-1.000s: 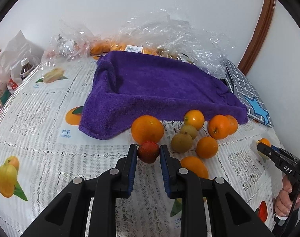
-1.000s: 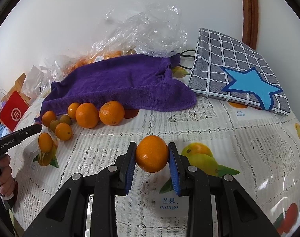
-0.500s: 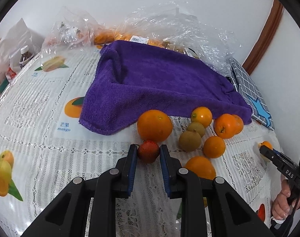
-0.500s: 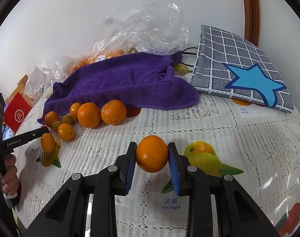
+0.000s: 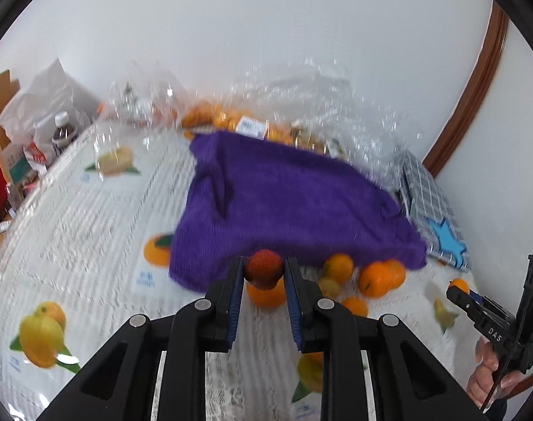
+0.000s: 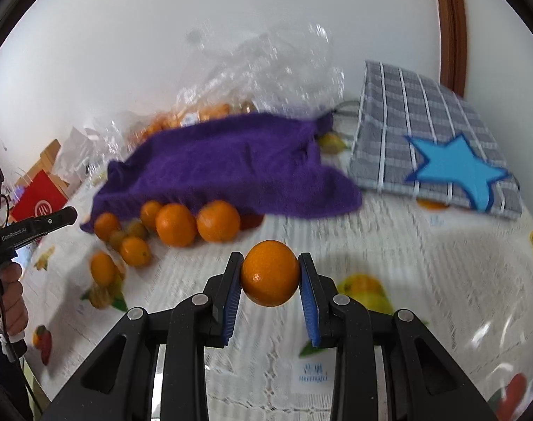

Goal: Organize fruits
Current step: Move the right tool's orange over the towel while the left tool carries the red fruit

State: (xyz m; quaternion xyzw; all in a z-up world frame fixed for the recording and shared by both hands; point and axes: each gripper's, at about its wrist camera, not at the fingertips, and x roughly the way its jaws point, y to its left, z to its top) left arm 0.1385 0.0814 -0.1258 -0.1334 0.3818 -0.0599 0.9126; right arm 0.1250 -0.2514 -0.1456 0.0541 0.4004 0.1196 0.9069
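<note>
My left gripper (image 5: 264,273) is shut on a small red bumpy fruit (image 5: 264,267) and holds it in the air before the purple towel (image 5: 287,203). Under it on the cloth lie a large orange (image 5: 266,296), several smaller oranges (image 5: 380,279) and brownish-green fruits (image 5: 327,286). My right gripper (image 6: 270,279) is shut on an orange (image 6: 270,277), lifted above the tablecloth (image 6: 389,252). The same fruit cluster (image 6: 177,224) lies to its left along the towel's (image 6: 231,165) front edge. The other gripper's tip (image 6: 61,215) shows at the far left.
Clear plastic bags with more oranges (image 5: 227,117) sit behind the towel. A grey checked cushion with a blue star (image 6: 438,147) lies at the right. A bottle (image 5: 63,129), white bags and a red box (image 6: 38,198) crowd the table's left end. The right gripper (image 5: 457,289) and a hand (image 5: 491,382) show in the left wrist view.
My left gripper has risen with the red fruit, which now stands in front of the towel instead of beside the large orange. The right gripper still holds its orange in nearly the same place.
</note>
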